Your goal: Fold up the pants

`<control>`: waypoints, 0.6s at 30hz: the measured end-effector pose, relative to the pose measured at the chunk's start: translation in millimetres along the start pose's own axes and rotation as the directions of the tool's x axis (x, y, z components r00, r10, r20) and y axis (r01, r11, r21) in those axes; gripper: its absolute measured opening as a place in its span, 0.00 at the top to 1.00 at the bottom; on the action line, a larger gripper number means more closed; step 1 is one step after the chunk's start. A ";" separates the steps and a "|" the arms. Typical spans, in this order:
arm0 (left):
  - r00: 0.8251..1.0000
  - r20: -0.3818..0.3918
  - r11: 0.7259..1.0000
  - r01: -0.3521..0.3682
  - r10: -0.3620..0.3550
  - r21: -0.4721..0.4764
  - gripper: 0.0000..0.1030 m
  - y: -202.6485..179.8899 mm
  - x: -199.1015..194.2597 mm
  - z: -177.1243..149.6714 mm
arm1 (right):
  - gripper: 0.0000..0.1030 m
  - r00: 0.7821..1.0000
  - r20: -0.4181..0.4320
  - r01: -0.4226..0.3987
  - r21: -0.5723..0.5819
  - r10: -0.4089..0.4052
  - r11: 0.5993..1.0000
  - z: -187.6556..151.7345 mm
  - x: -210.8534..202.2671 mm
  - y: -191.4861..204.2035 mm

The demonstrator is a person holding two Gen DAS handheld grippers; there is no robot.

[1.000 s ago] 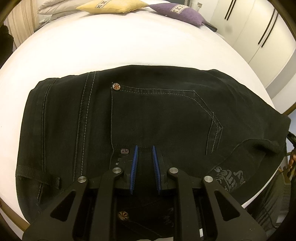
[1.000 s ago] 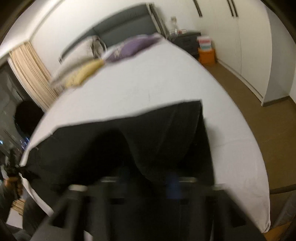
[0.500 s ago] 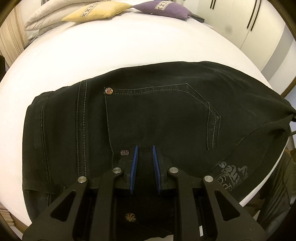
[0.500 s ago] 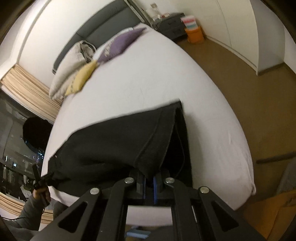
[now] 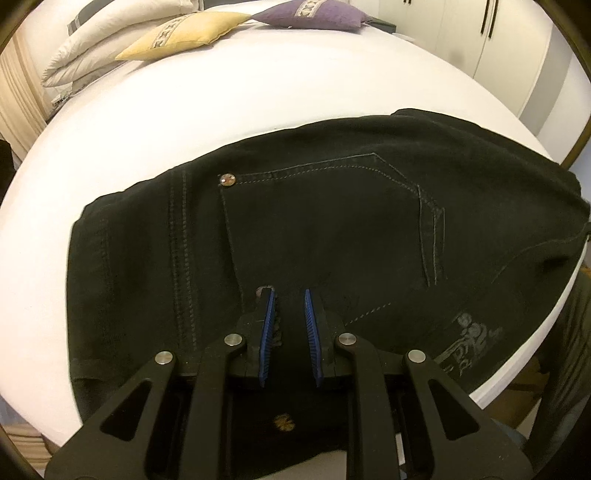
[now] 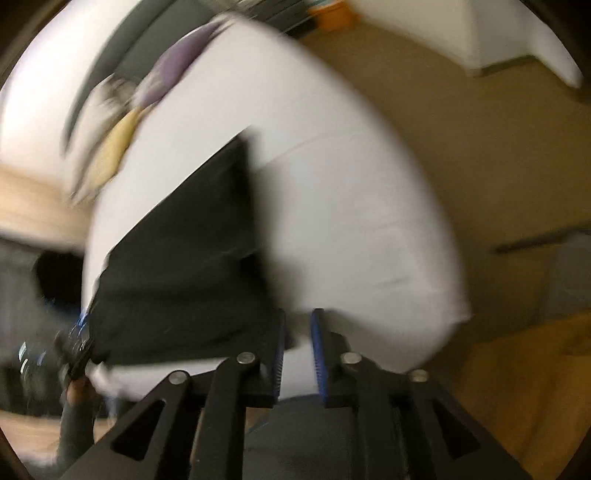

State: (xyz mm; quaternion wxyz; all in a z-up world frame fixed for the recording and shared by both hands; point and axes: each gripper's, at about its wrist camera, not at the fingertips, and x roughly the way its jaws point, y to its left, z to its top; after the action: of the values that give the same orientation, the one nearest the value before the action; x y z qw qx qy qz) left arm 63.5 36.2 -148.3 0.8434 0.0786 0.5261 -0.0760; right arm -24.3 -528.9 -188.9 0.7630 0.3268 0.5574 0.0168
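Black denim pants, folded into a broad wad with back pocket and copper rivet up, lying on the white bed sheet at the near edge of the mattress, one side drooping past that edge. Left gripper low over the pants' near hem, blue-padded fingers a narrow gap apart with dark cloth seen between them; pinched or merely overlying, cannot tell. Right gripper parted by a similar narrow gap, nothing between the pads, just beside the pants' corner and over the mattress edge; view heavily smeared, so detail uncertain. Likely trouble: overhanging cloth dragging the whole wad off the mattress edge if pulled nearward, since much of the weight already sits at that edge; a loose left grip letting layers slide apart and undoing the fold; a smeared, fast right approach catching sheet along with denim. Beyond the pants, wide bare sheet up to the yellow cushion, purple cushion and white pillows, so plenty of room to push the wad away from the mattress edge. Right of the pants, short sheet margin, then brown floor.
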 end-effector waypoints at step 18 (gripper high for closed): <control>0.999 0.032 0.999 0.018 -0.017 -0.029 0.84 -7.1 -13.8 -13.5 | 0.66 0.998 0.024 -0.048 -0.101 0.051 0.994 72.1 34.9 54.3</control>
State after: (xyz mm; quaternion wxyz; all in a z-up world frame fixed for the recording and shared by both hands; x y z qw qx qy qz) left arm 44.2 32.7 -142.2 0.8519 0.0602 0.5145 -0.0768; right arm 69.4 -507.2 -178.2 0.7851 0.3019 0.5375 0.0595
